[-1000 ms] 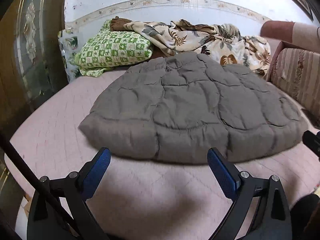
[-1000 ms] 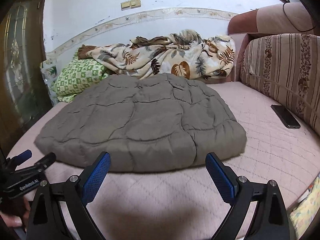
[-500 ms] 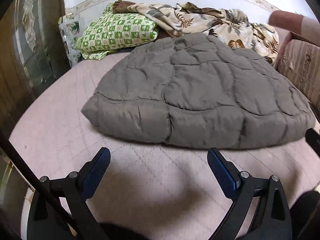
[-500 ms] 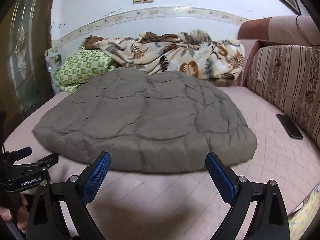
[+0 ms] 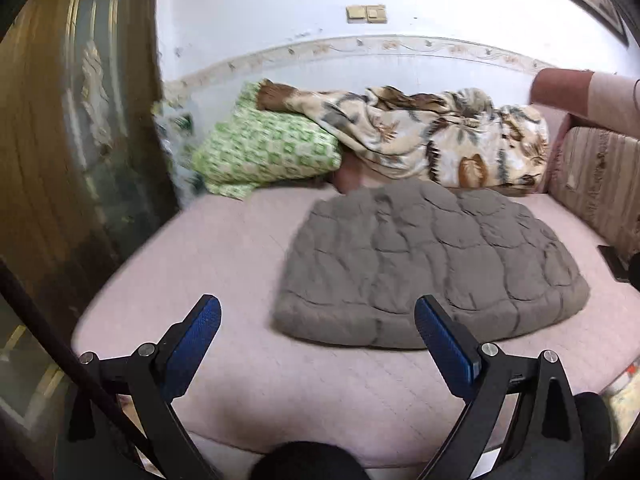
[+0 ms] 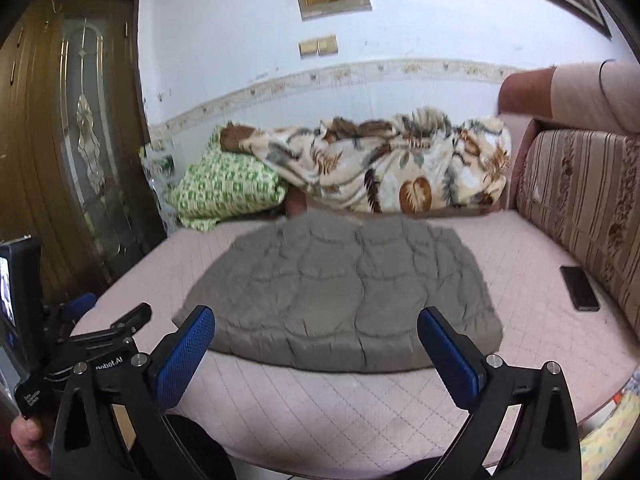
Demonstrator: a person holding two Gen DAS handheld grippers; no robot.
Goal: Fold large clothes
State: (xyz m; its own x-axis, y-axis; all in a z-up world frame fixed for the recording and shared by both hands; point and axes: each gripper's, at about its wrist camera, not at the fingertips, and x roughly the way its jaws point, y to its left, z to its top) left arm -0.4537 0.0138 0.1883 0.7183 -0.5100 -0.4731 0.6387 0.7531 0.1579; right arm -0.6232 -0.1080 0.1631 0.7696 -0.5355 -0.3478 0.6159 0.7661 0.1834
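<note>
A grey quilted padded garment lies folded into a thick flat bundle on the pink bed; it also shows in the right wrist view. My left gripper is open and empty, held back from the bundle's near left edge. My right gripper is open and empty, held back from the bundle's near edge. The left gripper shows at the left of the right wrist view, off the bed's corner.
A green checked pillow and a leaf-print blanket lie at the bed's head. A striped sofa back runs along the right. A black phone lies by it. A wooden wardrobe stands on the left.
Both grippers have pulled back and up from the folded garment, which now looks smaller and farther away. Both stay open and empty.
</note>
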